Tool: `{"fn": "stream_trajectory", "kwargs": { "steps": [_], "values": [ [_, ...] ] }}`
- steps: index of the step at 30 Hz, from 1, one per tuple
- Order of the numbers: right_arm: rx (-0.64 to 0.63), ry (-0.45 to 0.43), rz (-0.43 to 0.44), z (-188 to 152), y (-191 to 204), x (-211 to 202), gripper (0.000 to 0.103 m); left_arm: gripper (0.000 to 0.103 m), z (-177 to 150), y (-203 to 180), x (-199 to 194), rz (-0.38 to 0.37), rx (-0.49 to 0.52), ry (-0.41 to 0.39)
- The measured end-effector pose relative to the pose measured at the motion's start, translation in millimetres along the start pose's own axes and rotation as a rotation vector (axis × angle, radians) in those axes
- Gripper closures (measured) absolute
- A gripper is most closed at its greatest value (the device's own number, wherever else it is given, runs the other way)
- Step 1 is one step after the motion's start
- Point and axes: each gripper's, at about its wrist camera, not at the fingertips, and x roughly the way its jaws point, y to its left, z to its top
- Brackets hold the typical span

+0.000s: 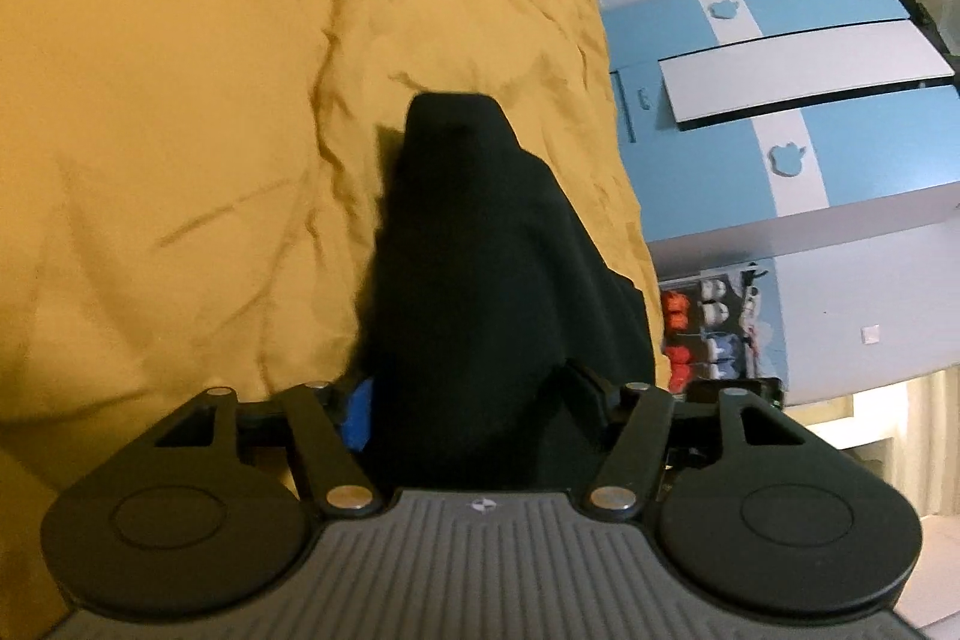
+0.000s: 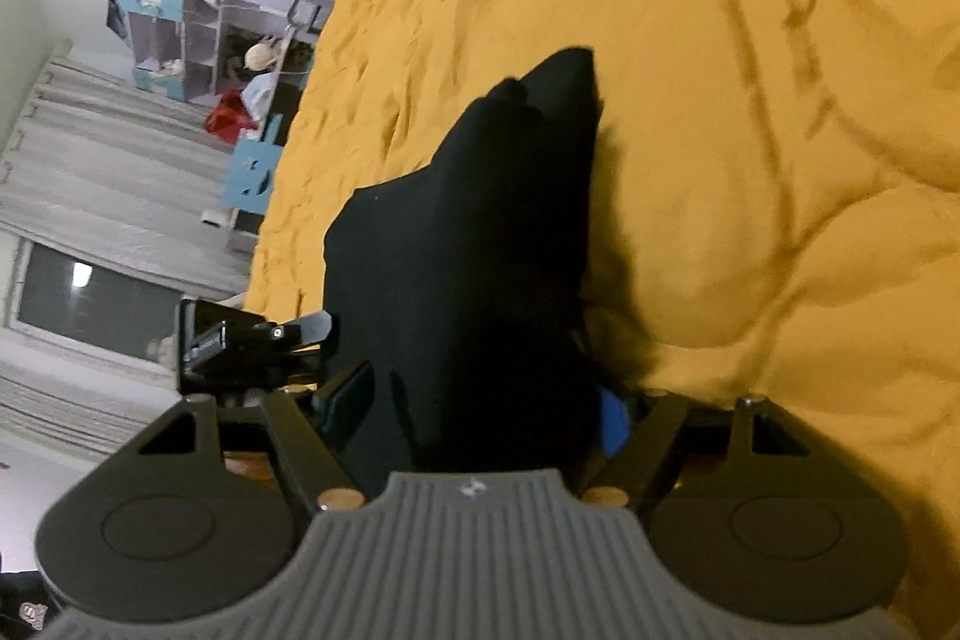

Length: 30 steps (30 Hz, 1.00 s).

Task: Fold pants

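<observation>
The black pants (image 1: 480, 268) hang over a yellow bedspread (image 1: 180, 130). My left gripper (image 1: 474, 400) is shut on the pants; the cloth fills the gap between its fingers and hides the tips. In the right wrist view the pants (image 2: 474, 250) drape forward from my right gripper (image 2: 480, 400), which is shut on them too. The far end of the cloth points away over the bed. The fingertips are hidden by the fabric in both views.
The wrinkled yellow bedspread (image 2: 750, 160) fills most of both views. A blue and white wardrobe (image 1: 810, 112) stands beyond the bed edge. A shelf unit (image 2: 198, 40), curtains (image 2: 120, 172) and a window (image 2: 90, 298) lie past the other edge.
</observation>
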Motion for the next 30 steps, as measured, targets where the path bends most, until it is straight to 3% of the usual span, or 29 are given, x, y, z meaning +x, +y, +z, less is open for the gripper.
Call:
{"fn": "stream_trajectory", "kwargs": {
  "steps": [3, 5, 7, 10, 19, 25, 30],
  "values": [
    [0.005, 0.002, 0.024, 0, -2, 13, 0.032, 0.031, -3, 1, 9, -0.008, -0.001, 0.002],
    [-0.003, 0.000, 0.029, 0, 0, 17, 0.038, 0.036, -4, -5, 11, 0.013, 0.013, -0.005],
    [-0.023, -0.002, 0.002, 0, 3, 20, 0.065, 0.057, -5, -12, 9, 0.046, 0.035, -0.018],
    [-0.055, -0.001, -0.015, -4, 9, 19, 0.077, 0.071, -11, -25, 1, 0.043, 0.086, -0.030],
    [-0.180, -0.048, -0.042, -21, 82, -27, 0.080, 0.073, -38, -87, -33, -0.012, 0.143, -0.056],
    [-0.223, -0.110, -0.051, -67, 126, -113, 0.080, 0.072, -86, -142, -31, -0.083, 0.196, -0.023],
    [-0.210, -0.162, -0.102, -114, 123, -196, 0.080, 0.072, -122, -180, 12, -0.124, 0.233, 0.047]
  ]
}}
